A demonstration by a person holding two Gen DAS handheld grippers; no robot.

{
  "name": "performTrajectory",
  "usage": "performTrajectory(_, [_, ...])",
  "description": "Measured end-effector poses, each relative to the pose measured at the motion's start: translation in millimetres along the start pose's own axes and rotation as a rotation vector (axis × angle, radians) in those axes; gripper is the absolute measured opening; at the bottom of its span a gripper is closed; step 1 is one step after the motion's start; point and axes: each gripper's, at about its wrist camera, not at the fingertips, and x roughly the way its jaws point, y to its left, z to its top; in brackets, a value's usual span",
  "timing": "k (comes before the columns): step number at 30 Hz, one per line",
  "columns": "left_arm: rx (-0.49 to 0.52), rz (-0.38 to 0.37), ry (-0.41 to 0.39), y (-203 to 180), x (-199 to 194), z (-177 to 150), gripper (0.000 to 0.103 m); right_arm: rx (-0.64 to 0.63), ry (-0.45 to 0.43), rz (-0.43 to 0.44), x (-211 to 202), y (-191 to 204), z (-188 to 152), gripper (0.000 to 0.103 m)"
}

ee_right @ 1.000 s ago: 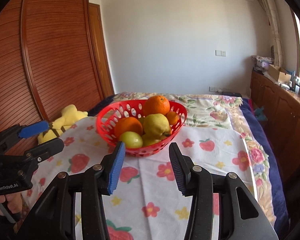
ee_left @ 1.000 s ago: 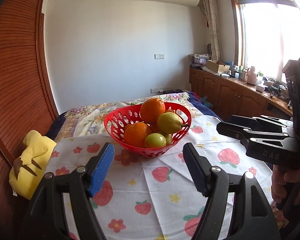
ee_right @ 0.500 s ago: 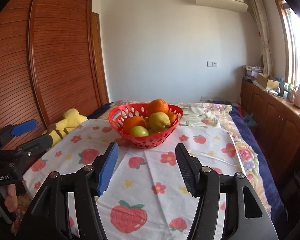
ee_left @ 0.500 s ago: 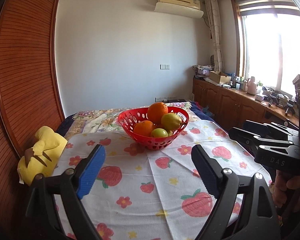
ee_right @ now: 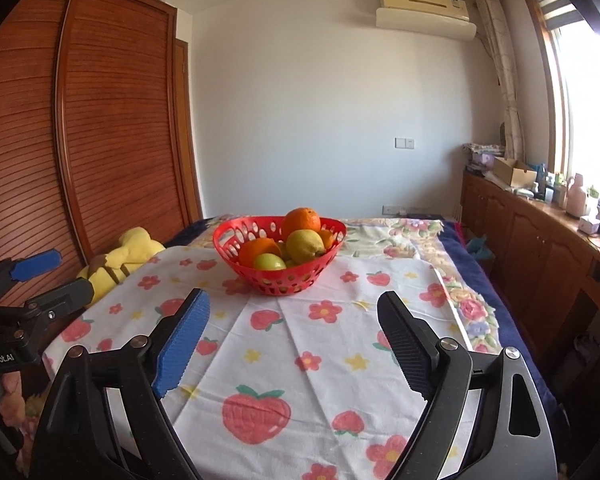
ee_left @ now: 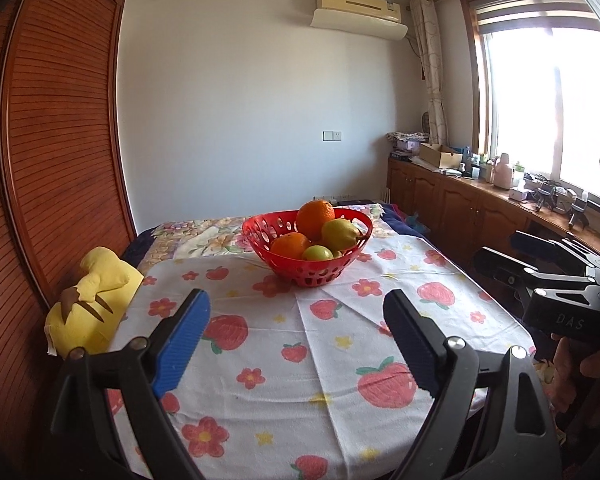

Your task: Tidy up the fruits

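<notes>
Red perforated basket (ee_left: 260, 236) holding mixed fruit.
We see oranges (ee_left: 316, 215), a yellow lemon (ee_left: 339, 233), a green fruit (ee_left: 317, 253); left gripper (ee_left: 296, 334) and right gripper (ee_right: 294, 334) spread, empty.

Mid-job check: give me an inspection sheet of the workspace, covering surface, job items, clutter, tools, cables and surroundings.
Surface: strawberry-print tablecloth, bare in front of the basket.
Job's things: red basket holding two oranges, top orange highest, a lemon and a green fruit; none outside it.
Clutter: yellow plush toy at the table's left edge.
Tools: left tool open, empty; right tool open, empty; both short of the basket.
Cables: nothing seen.
Surroundings: wooden wardrobe, air conditioner, window, cluttered sideboard.
</notes>
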Motion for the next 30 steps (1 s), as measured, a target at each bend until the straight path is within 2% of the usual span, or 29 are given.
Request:
performTrajectory(8, [-0.028, 0.006, -0.009, 2.0, -9.6, -4.1, 0.089, -0.004, -0.014, -0.018, -8.0, 1.7, -1.8, 0.088])
performTrajectory(30, [-0.017, 0.022, -0.016, -3.4, -20.9, -2.4, 0.089, 0.007, -0.023, -0.041, -19.3, 1.6, -8.0, 0.088])
